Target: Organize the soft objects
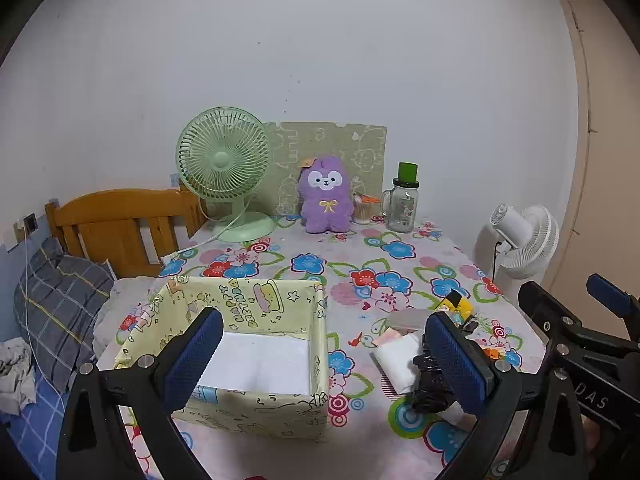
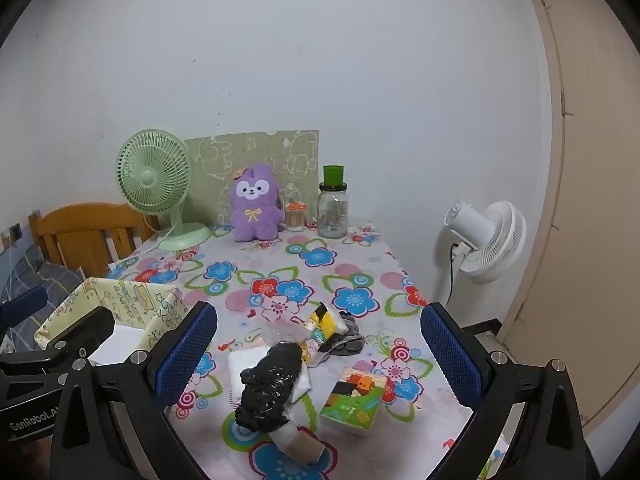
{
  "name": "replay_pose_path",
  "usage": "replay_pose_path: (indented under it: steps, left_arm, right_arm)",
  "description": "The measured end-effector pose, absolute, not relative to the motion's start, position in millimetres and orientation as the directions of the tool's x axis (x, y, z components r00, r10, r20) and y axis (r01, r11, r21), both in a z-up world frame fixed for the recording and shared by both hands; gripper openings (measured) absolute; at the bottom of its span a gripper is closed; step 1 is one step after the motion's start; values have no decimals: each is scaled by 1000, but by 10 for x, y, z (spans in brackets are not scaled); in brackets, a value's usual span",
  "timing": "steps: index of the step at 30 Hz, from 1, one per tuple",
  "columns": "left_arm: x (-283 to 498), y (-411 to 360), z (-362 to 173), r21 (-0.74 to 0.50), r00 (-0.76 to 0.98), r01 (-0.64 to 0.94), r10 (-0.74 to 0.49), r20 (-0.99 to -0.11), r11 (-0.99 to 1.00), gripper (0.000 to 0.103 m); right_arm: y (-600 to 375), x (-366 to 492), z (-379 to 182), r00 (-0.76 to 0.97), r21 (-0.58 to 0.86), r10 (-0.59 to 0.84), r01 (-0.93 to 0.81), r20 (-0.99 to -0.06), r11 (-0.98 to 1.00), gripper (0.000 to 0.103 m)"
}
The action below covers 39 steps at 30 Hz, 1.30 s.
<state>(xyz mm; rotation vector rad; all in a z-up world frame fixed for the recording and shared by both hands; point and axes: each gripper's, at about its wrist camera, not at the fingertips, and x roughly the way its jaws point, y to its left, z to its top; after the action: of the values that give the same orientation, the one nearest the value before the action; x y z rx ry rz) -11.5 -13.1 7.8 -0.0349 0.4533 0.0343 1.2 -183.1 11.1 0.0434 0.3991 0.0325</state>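
Note:
A pale yellow cartoon-print box (image 1: 256, 408) stands open on the table, showing only its white floor; it also shows in the right wrist view (image 2: 132, 300). My left gripper (image 1: 324, 364) is open and empty, held over the box's right side. A pile of soft items lies to the right: a black plastic bag roll (image 2: 268, 384), a white packet (image 2: 244, 364), a yellow and black item (image 2: 322, 318), a grey cloth (image 2: 348, 336) and a green tissue pack (image 2: 352, 402). My right gripper (image 2: 318, 356) is open and empty above the pile.
At the table's back stand a green desk fan (image 1: 222, 164), a purple plush (image 1: 326, 200), a small jar of sticks (image 1: 364, 208) and a glass jar with a green lid (image 1: 402, 204). A white floor fan (image 2: 486, 236) stands right of the table. A bed with a wooden headboard (image 1: 116, 224) lies left.

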Motion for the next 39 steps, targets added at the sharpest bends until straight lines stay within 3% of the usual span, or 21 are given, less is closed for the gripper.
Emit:
replay_pose_path:
  steps: [39]
  left_arm:
    - [-103, -185, 74, -11, 900, -38, 30, -435, 999, 102]
  right_arm:
    - [-1904, 19, 82, 921, 67, 39, -14, -388, 998, 103]
